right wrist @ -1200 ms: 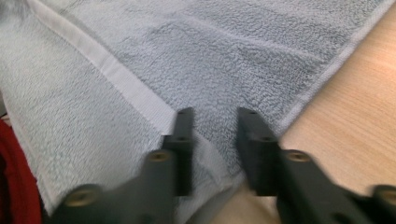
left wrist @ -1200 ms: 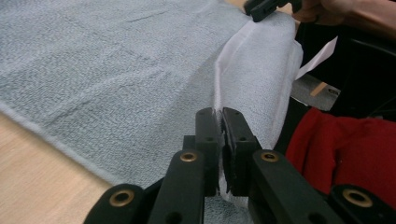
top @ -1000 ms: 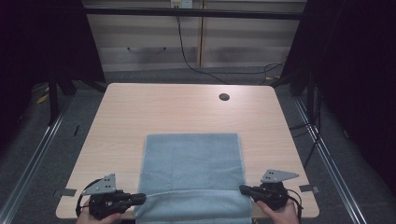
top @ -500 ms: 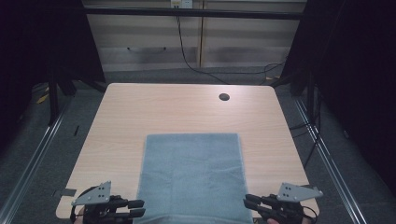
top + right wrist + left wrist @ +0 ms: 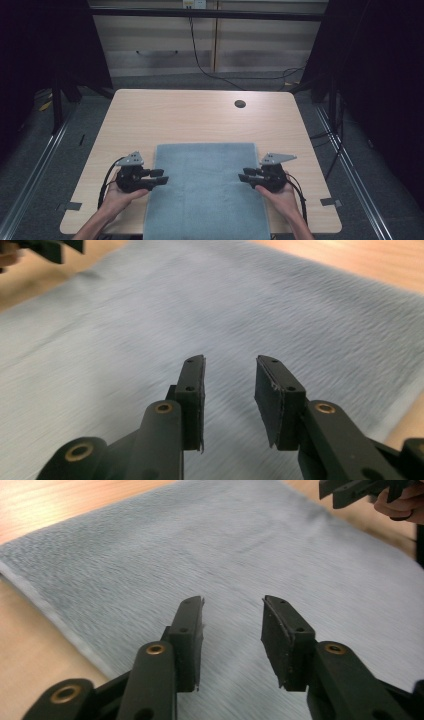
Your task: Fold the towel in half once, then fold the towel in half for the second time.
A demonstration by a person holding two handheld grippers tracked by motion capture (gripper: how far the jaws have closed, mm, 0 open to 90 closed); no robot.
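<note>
A grey towel (image 5: 205,192) lies flat on the near half of the bench (image 5: 190,117), with the left hand-held gripper (image 5: 159,176) and right hand-held gripper (image 5: 246,174) facing across its side edges, jaws just opening, nothing between them.

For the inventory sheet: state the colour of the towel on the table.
The towel is plain grey-blue, no pattern; the high view shows it best.

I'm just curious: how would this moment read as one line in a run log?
left gripper: open, jaws just opening, empty | right gripper: same | grey towel: flat on table
</note>
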